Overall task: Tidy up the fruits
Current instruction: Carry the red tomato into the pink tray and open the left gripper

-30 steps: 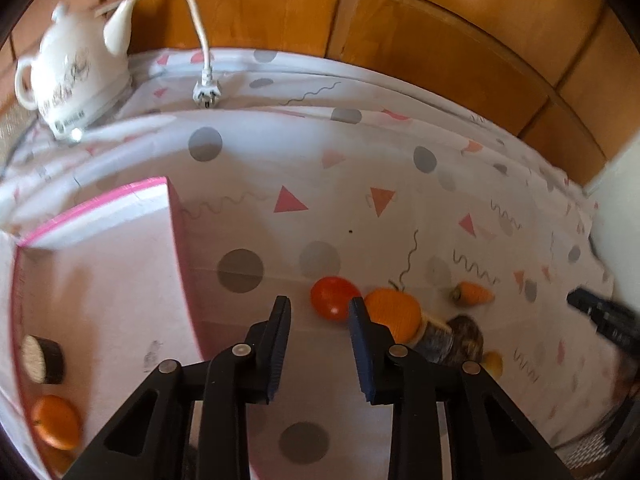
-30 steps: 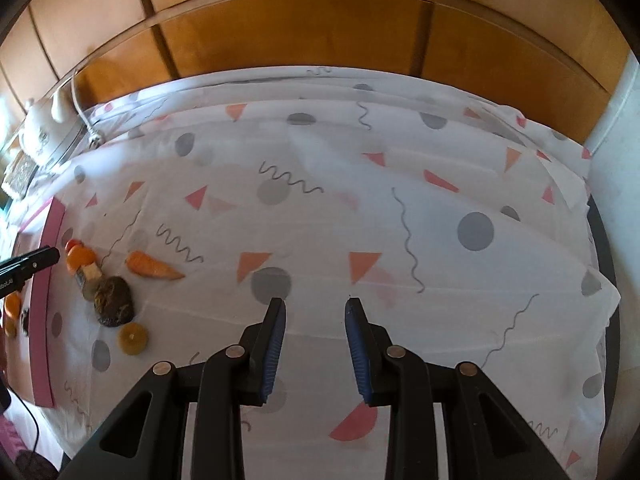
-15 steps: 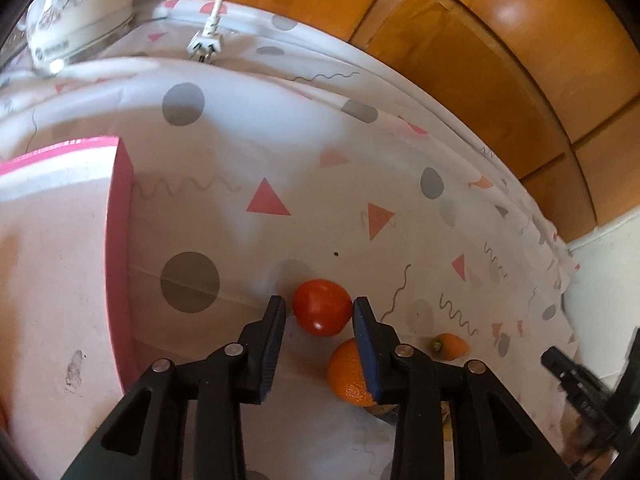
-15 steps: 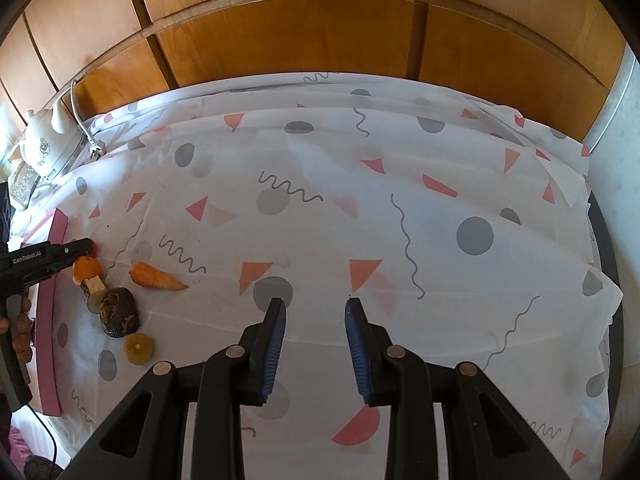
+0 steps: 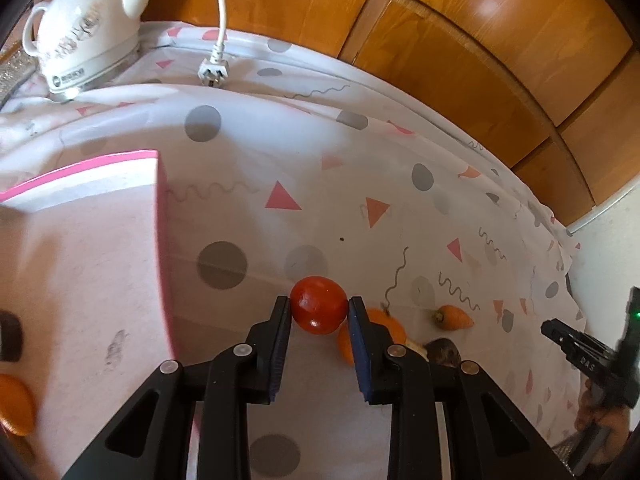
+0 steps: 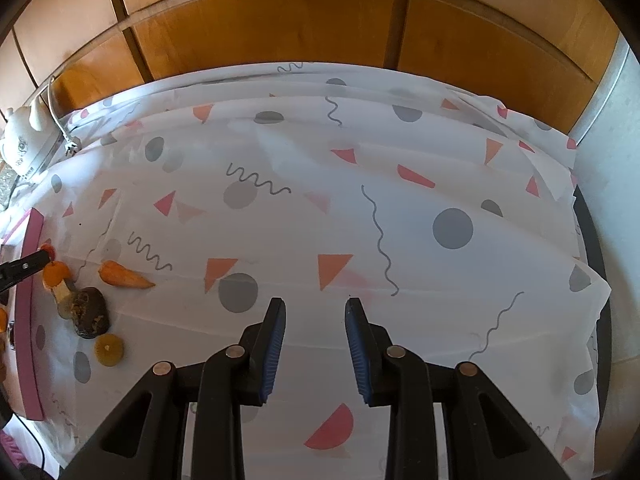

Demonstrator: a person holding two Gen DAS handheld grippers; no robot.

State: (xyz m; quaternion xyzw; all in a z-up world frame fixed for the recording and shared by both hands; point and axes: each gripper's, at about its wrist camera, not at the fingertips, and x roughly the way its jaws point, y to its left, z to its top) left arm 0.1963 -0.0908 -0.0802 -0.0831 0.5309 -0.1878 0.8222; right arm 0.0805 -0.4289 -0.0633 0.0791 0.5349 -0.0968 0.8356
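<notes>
**Left gripper clamped on the tomato beside the pink box**

Little writing can be read. The white kettle (image 5: 86,36) at the back left corner bears a dark logo on its base, too blurred to spell out, and a grey pattern on its belly. The right gripper (image 5: 576,344), seen from the left wrist view, carries pale letters on its finger that look like "DAS"; the rest is unreadable. A green light glows on it near the frame's right edge.

The left gripper (image 5: 319,312) has its two pads pressed on either side of the tomato (image 5: 319,310), which sits on the patterned cloth (image 5: 280,152) just right of the pink box wall (image 5: 162,240). An orange (image 5: 384,330) lies just behind the right finger, near the tomato. Further right lie a carrot (image 5: 454,317) and a dark lump (image 5: 444,354). Inside the box, at its near left corner, an orange fruit (image 5: 14,404) and a dark round thing (image 5: 9,336) are partly cut off by the frame.

The right gripper (image 6: 316,312) hovers over bare cloth with its jaws apart and nothing between them. The cloth around it is open across the middle and right, up to the wooden panels (image 6: 280,32) at the back and the pale wall (image 6: 612,200) at the right. A white plug (image 5: 214,70) and cord lie at the back edge beside the kettle.
</notes>
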